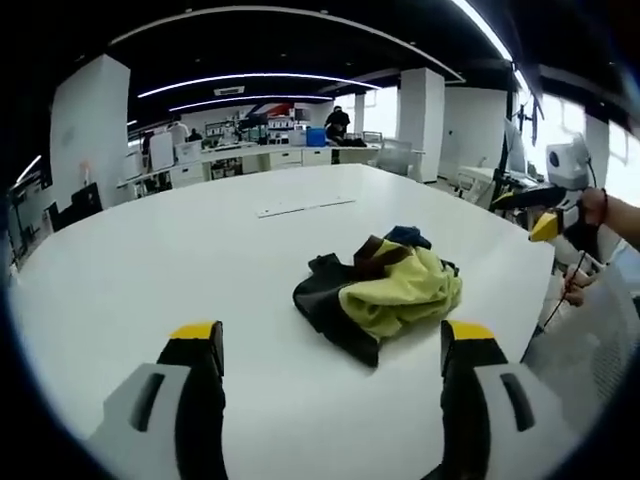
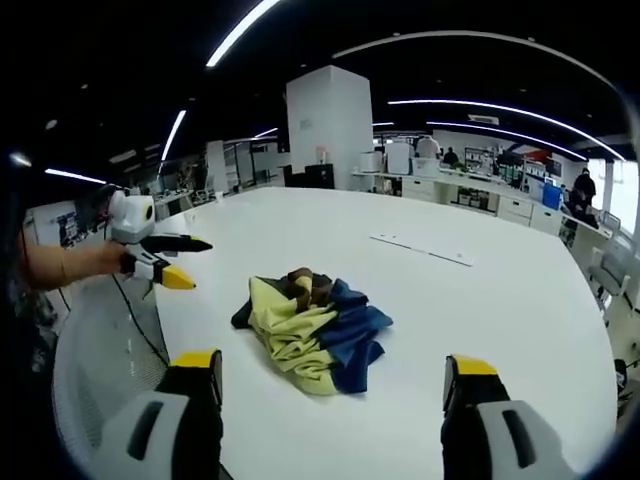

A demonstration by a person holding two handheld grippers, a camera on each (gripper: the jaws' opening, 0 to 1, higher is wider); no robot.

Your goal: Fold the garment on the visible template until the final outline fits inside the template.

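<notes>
A big white table [image 1: 150,260] is taking up most of the room in front of the person, with desks and pillars standing far behind it. Near the middle of the table a crumpled garment [image 1: 385,290] is lying in a loose heap, yellow, black, blue and a bit of brown showing; in the right gripper view the same heap [image 2: 310,335] is sitting between the two jaws' lines of sight, well apart from them. Beyond it a thin pale strip [image 1: 305,207] is lying flat on the tabletop. The left gripper [image 1: 330,345] is hovering over the near edge with its yellow-tipped jaws spread wide, holding nothing. The right gripper [image 2: 332,375] is hanging the same way, jaws wide and empty. A hand [image 1: 592,210] is gripping the right tool at the table's side.
</notes>
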